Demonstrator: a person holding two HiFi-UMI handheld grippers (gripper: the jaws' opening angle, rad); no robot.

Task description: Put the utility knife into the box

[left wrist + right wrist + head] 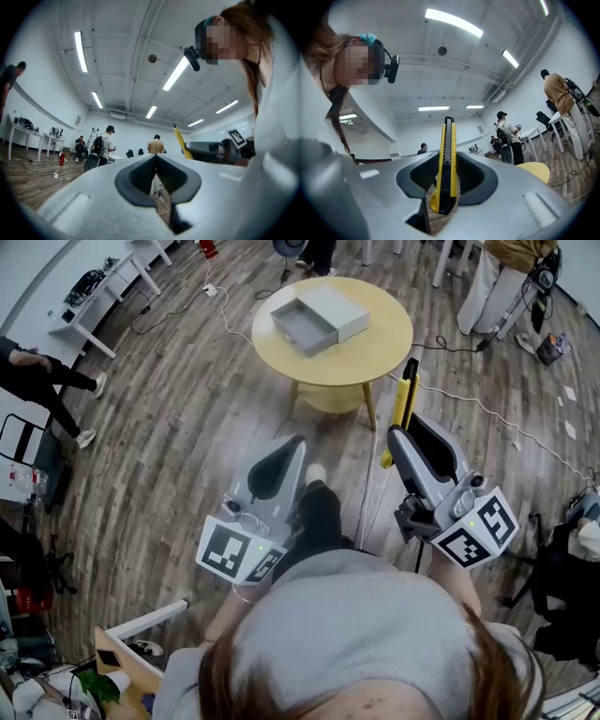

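Yellow utility knife point(404, 399) was clamped lengthwise between the jaws of the right gripper point(401, 435), well short of the round wooden table point(380, 357) bearing the open grey box point(319, 318). The left gripper point(291, 451) was closed, holding nothing.

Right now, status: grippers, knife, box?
Right gripper shut on utility knife. Left gripper shut, empty. Drawer box open on round table ahead; nothing blocking.
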